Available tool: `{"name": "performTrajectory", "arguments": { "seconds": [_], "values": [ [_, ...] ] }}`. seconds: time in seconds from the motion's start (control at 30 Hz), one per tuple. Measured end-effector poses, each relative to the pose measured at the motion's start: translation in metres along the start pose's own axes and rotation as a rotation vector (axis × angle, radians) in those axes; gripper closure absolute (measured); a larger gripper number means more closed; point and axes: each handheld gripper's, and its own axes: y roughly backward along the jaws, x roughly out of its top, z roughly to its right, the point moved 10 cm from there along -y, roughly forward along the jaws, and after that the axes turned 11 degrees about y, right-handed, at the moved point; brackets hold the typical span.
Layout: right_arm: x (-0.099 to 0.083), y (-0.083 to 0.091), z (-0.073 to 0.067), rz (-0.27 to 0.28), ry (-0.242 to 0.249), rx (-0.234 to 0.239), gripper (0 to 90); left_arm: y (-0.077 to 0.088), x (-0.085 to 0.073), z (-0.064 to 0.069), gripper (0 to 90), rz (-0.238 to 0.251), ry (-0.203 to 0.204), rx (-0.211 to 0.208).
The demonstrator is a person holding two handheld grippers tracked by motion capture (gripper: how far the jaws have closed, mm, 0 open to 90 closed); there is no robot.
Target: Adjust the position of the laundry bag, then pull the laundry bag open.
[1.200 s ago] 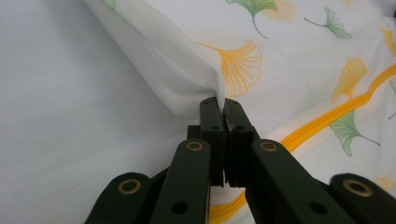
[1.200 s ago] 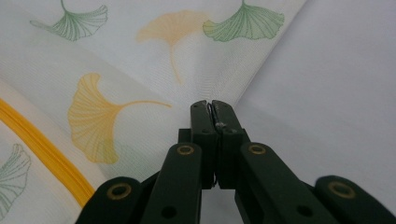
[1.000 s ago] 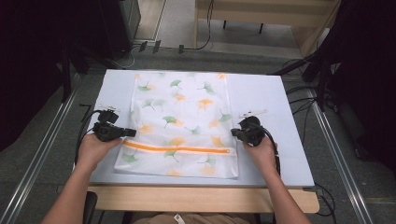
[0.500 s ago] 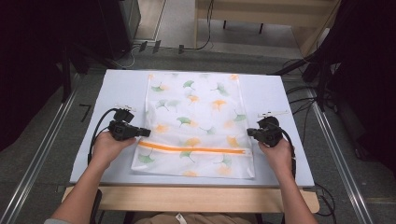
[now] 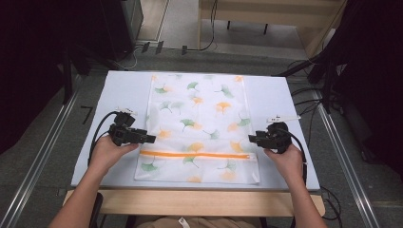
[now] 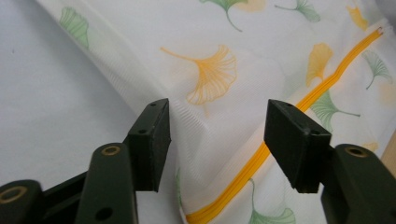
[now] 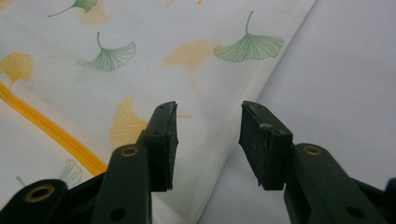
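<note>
The left tool [image 5: 151,138] sat at the left edge of the bag [image 5: 199,123], in the person's left hand [image 5: 108,153], and its jaws had just been opening: in the left gripper view they stood spread, with the bag's edge and a little raised fold of mesh in the gap between them, and no pad pressing on the cloth. The right tool [image 5: 252,138] sat at the bag's right edge, in the right hand [image 5: 285,159], pointing inward toward the left one; its jaws too had just been opening and stood apart, straddling the bag's edge in the right gripper view, the left pad over the fabric and the right one over the bare counter [image 5: 123,90], with nothing pinched. The bag itself was a white mesh pouch printed with green and orange ginkgo leaves, lying flat and nearly square to the counter in its middle, its long side running away from the person. An orange zip [image 5: 195,155] ran across it near the end closest to the person, just below the line between the two tools. The counter was pale blue-grey, with a wooden front edge nearest the person.
</note>
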Motion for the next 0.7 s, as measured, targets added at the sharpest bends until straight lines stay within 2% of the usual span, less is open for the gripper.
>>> {"name": "performTrajectory", "arguments": {
  "seconds": [0.1,0.3,0.37,0.47,0.7],
  "values": [
    [0.0,0.004,-0.005,0.004,0.009,0.006,56.5,0.003,0.002,0.006,36.2,0.023,-0.006,-0.007],
    [-0.001,0.014,-0.016,0.006,0.026,0.01,57.6,0.002,0.001,0.015,33.9,0.021,-0.018,-0.028],
    [-0.002,0.016,-0.019,0.011,0.037,0.007,58.1,0.001,0.001,0.017,33.9,0.02,-0.024,-0.022],
    [-0.005,0.02,-0.02,0.008,0.03,0.006,58.6,0.001,0.001,0.019,33.1,0.019,-0.029,-0.017],
    [-0.015,0.026,-0.023,-0.013,0.033,0.006,59.4,-0.002,0.001,0.028,30.4,0.025,-0.042,-0.035]
  ]
}}
